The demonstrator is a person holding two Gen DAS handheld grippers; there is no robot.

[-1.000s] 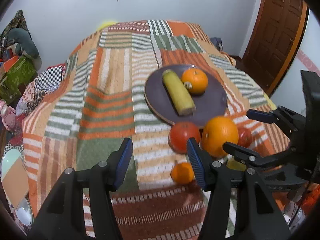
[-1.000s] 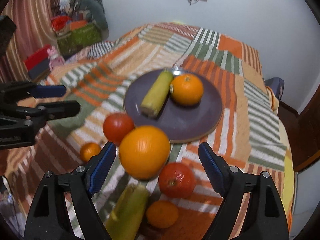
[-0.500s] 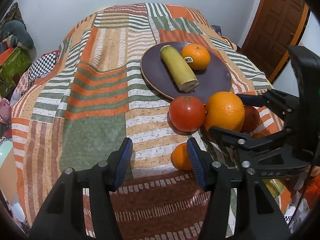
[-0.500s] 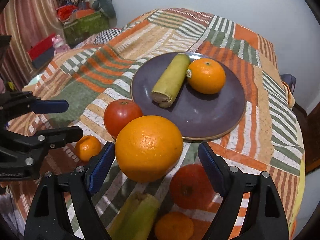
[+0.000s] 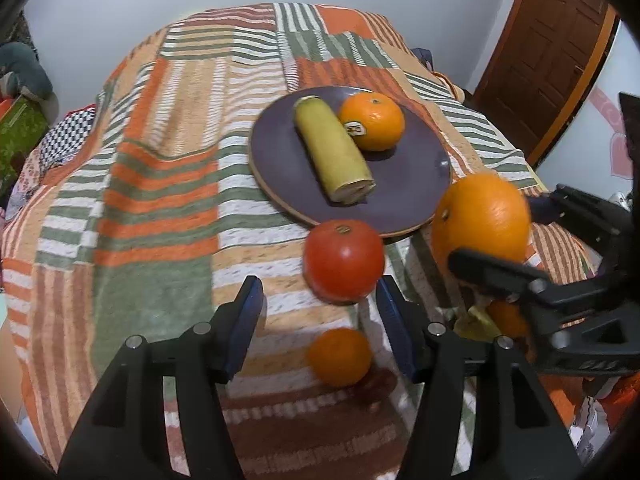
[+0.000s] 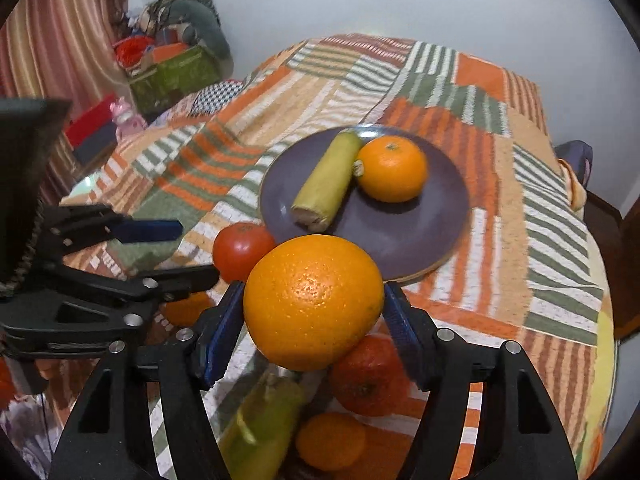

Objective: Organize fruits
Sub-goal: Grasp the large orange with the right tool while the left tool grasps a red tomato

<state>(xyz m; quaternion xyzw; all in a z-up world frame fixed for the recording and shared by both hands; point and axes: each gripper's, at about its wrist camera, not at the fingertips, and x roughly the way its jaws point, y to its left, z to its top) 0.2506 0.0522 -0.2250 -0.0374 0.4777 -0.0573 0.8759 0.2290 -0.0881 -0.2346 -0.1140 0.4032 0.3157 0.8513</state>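
**Big orange in your right claw, left one empty over the blanket**

Your right gripper (image 6: 314, 314) had the big orange (image 6: 314, 302) between its blue pads, jaws closing in, and both pads looked to be touching the peel already. From the left wrist view that same orange sat just past the near rim of the purple plate (image 5: 400, 184), with a black finger crossing in front of it.

Your left gripper (image 5: 318, 312) was about half open with nothing gripped. A tomato (image 5: 344, 266) sat just beyond its fingertips and a small orange (image 5: 340, 356) lay on the striped blanket (image 5: 160, 200) between the two fingers, not touched by either pad.

On the plate you had a yellow-green banana piece (image 5: 334, 152) lying right against an orange with a sticker (image 5: 372, 120).

Below the big orange in the right wrist view were a second tomato (image 6: 368, 384), another banana piece (image 6: 264, 424) and one more small orange (image 6: 330, 440), all bunched close together on the blanket.
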